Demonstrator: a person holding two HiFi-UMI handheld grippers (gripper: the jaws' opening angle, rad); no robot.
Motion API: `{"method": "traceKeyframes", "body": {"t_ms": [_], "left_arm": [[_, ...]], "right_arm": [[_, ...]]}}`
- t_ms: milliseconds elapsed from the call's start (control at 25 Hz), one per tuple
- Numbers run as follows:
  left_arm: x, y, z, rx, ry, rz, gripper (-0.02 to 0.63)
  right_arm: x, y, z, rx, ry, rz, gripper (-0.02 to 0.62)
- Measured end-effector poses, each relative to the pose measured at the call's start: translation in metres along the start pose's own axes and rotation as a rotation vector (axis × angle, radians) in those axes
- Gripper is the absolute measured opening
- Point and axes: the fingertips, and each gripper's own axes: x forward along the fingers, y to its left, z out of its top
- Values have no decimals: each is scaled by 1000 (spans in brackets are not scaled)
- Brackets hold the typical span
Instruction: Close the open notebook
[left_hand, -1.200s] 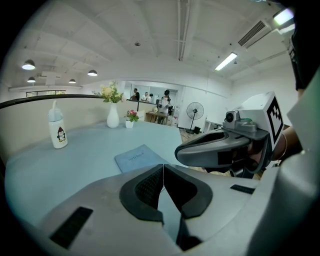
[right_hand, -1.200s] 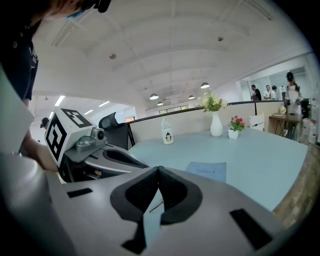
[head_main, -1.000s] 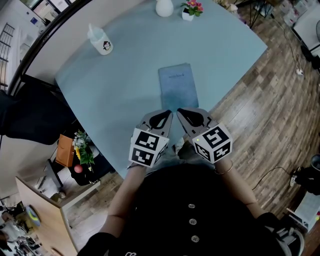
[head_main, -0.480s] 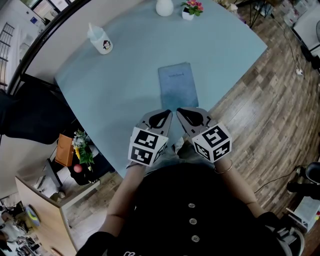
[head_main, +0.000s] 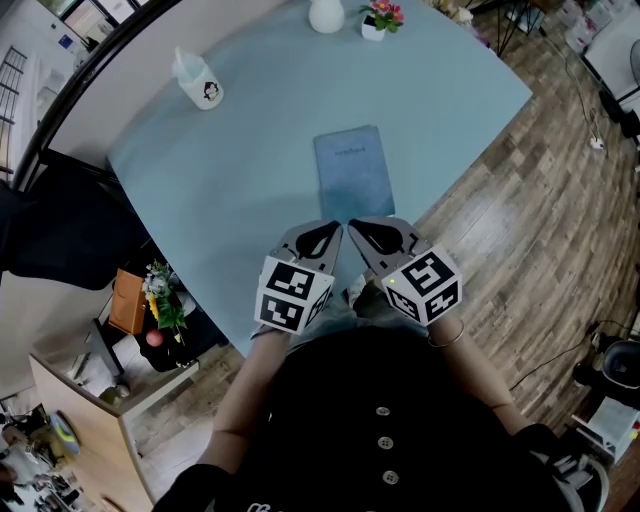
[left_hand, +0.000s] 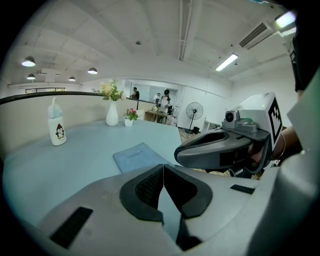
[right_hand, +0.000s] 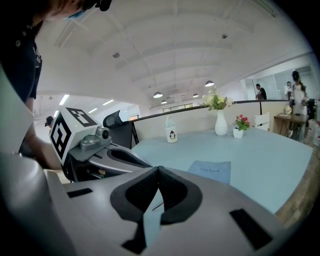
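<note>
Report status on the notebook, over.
Left hand-held gripper shut, empty; right hand-held gripper same. Thin blue notebook closed, flat on light-blue table. Nothing blocking.

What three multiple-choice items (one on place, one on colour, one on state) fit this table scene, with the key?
1. Where does the notebook lie? A) flat on the table B) on the floor C) between one gripper's jaws
2. What colour is it? A) red B) blue C) yellow
3. What state is it in? A) open B) closed C) standing upright
1 A: it rests on the table. 2 B: it looks blue in every view. 3 B: no pages show.
</note>
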Motion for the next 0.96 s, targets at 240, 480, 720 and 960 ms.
{"method": "traceKeyframes", "body": {"t_ms": [240,480,720,960], "left_arm": [[1,1,0,-2,1,-1,17],[1,0,-1,-9,6,-8,15],[1,0,-2,-12,7,-4,15],[0,-1,-1,-25,2,-2,15]], "right_arm": [[1,-2,0,-4,0,-6,8],[0,-4,-1,-2,1,-18,8],[-1,-6,-2,-3,1,-24,8],[-1,-6,-2,-1,5,-25,8]]}}
